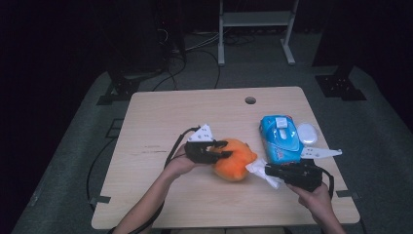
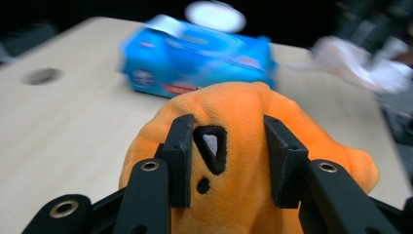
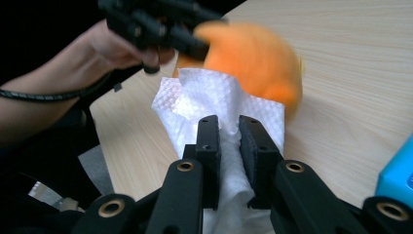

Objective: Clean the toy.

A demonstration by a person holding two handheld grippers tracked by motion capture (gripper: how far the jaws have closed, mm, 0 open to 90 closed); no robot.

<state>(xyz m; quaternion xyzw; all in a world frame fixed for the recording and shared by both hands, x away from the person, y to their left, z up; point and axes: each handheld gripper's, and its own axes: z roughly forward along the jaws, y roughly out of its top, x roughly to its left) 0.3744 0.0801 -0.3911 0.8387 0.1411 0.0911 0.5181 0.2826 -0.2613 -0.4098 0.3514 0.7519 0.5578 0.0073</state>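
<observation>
High view, left gripper (image 1: 225,149) clamped on orange plush toy (image 1: 236,160) at table (image 1: 160,117) middle, right gripper (image 1: 269,170) pinching white wipe (image 1: 258,169), blue wipes pack (image 1: 280,138) behind, left gripper view, jaws pressing into the toy (image 2: 243,131), right gripper view, jaws closed on the wipe (image 3: 214,102), touching the toy (image 3: 253,58).

You see the table (image 1: 160,117) lit from above while the room around it sinks into black. Motion blur smears the blue wipes pack (image 2: 195,58) in the left gripper view and the orange plush (image 3: 253,58) in the right.
</observation>
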